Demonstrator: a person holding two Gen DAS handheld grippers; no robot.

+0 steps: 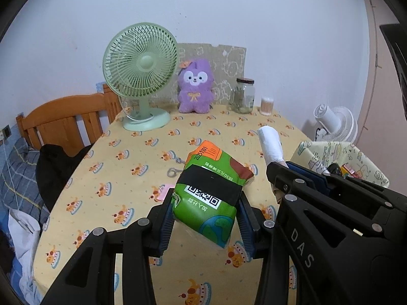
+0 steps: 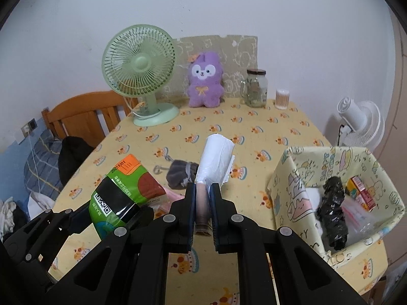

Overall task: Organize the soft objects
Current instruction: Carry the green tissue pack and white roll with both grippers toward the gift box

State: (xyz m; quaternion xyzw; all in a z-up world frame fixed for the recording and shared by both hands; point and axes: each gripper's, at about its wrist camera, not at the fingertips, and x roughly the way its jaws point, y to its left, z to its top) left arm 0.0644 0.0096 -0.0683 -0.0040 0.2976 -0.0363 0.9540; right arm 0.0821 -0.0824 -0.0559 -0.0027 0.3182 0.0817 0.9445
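Green packet (image 1: pixel 207 198) in left claw (image 1: pixel 203 225)

Black plastic gripper (image 1: pixel 203 218) frames w/ silver screws, blue pads, white "DAS" lettering.

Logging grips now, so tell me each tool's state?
Left tool: closed on the green packet.
Right tool: closed on the white roll.

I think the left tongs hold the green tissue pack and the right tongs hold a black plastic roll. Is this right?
Not quite. The right tongs hold a white plastic roll, as the right wrist view shows; the black plastic roll lies in the fabric basket. The left tongs do hold the green tissue pack.
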